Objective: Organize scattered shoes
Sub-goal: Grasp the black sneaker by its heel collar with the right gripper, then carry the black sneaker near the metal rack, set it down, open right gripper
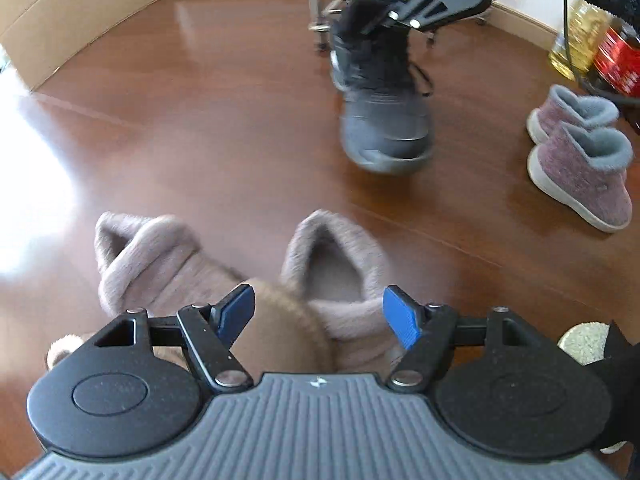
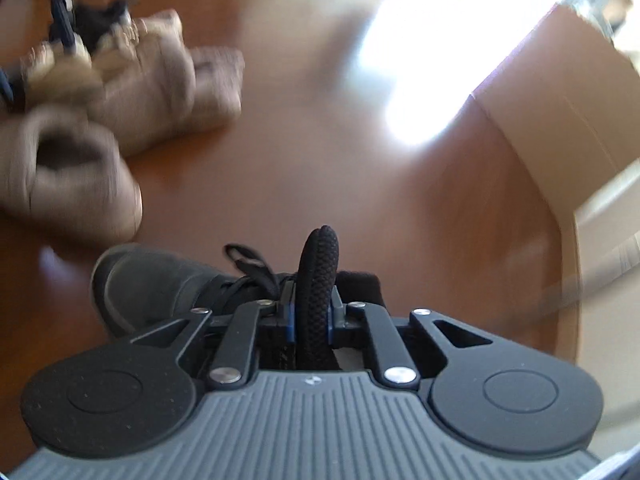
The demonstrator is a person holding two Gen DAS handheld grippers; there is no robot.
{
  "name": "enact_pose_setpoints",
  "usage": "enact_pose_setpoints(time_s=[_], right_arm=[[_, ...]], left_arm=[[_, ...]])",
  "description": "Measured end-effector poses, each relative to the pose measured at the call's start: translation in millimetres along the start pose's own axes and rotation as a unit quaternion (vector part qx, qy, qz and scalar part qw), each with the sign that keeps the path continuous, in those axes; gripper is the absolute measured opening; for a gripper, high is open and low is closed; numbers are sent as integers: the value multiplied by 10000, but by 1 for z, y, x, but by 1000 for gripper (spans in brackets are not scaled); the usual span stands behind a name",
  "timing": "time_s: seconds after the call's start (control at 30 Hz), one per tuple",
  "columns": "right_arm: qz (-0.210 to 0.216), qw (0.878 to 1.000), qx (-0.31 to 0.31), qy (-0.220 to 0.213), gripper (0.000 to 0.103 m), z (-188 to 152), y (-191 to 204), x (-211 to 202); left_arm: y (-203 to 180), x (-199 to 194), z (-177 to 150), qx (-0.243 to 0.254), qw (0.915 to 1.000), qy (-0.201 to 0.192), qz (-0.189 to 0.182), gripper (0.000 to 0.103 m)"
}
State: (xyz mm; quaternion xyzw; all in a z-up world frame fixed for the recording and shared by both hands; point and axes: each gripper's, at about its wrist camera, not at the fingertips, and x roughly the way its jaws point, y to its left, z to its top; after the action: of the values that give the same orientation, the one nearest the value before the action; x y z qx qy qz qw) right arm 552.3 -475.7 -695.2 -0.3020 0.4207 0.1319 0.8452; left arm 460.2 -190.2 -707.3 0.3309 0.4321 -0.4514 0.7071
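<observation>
While hanging by collar, boot (image 1: 380, 92) is probably sagging; right gripper (image 2: 314, 316) is pinching collar, left gripper (image 1: 318, 314) gaping, holding nothing.

The brown fluffy shoe (image 1: 276, 328) between the left gripper's (image 1: 319, 316) open fingers is cut off below by the gripper body; beyond the right gripper (image 2: 314, 320), the tan slippers (image 2: 120, 100) smear with motion blur, their edges untellable; the black boot's (image 2: 160, 284) heel end hides beneath the gripper; far right of the left gripper, bottles (image 1: 592, 44) run off the frame's edge.
</observation>
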Motion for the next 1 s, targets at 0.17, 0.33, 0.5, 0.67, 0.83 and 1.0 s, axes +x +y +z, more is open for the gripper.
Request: enact_pose_setpoints(time_s=[0.17, 0.33, 0.5, 0.67, 0.83, 1.0], right_arm=[[-961, 9610, 2590, 106, 82, -61, 20, -35], [-817, 8260, 5577, -59, 93, -95, 57, -42], [-1198, 7670, 6303, 39, 98, -72, 49, 0], [-1480, 8173, 5538, 588, 91, -45, 35, 44], [-902, 8756, 4689, 728, 80, -61, 12, 30], [-161, 9366, 3417, 757, 79, -76, 0, 20]], left_arm=[[-11, 8, 29, 402, 9982, -259, -370, 72], [-5, 33, 71, 780, 9936, -411, -706, 73], [-11, 44, 83, 758, 9924, -543, -808, 72], [-3, 42, 75, 559, 9915, -674, -957, 73], [5, 40, 69, 473, 9917, -687, -980, 72], [2, 54, 67, 568, 9922, -524, -977, 72]])
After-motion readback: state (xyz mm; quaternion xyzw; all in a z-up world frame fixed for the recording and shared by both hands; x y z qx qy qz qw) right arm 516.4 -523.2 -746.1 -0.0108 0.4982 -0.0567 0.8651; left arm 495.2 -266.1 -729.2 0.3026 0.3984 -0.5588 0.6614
